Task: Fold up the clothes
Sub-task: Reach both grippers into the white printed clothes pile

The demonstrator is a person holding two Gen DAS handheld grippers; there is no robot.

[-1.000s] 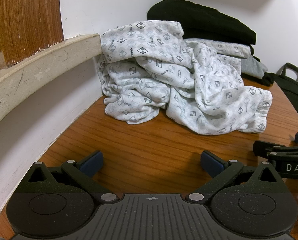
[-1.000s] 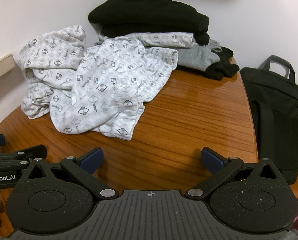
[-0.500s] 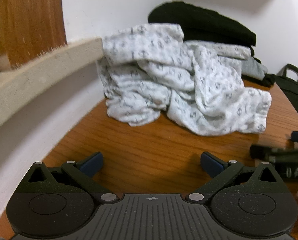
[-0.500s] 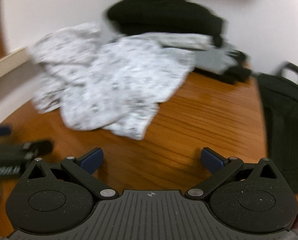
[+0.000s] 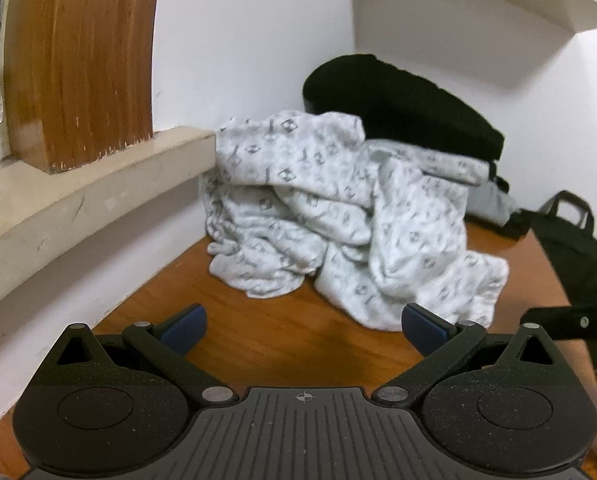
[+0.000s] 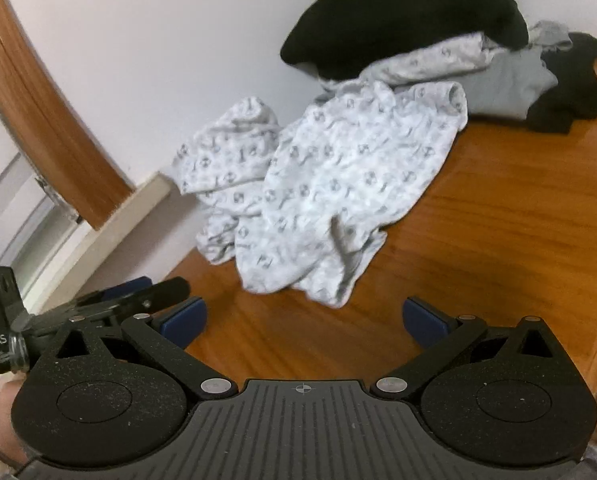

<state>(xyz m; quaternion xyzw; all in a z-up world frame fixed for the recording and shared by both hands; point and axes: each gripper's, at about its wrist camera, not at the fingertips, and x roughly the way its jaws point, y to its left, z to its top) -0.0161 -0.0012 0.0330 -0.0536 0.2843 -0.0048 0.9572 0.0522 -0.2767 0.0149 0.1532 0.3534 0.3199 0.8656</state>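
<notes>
Left wrist view shows the left gripper (image 5: 302, 322) and right gripper (image 6: 304, 318), jaws released, approaching the crumpled patterned garment (image 5: 338, 220) on the counter (image 5: 258, 332); grasping an edge probably follows.

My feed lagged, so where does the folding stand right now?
Done: a stack of black and grey folded garments sits at the back of the wooden table. In hand: nothing; the left gripper and right gripper are open and empty. Left: the crumpled white diamond-print garment, untouched.
</notes>
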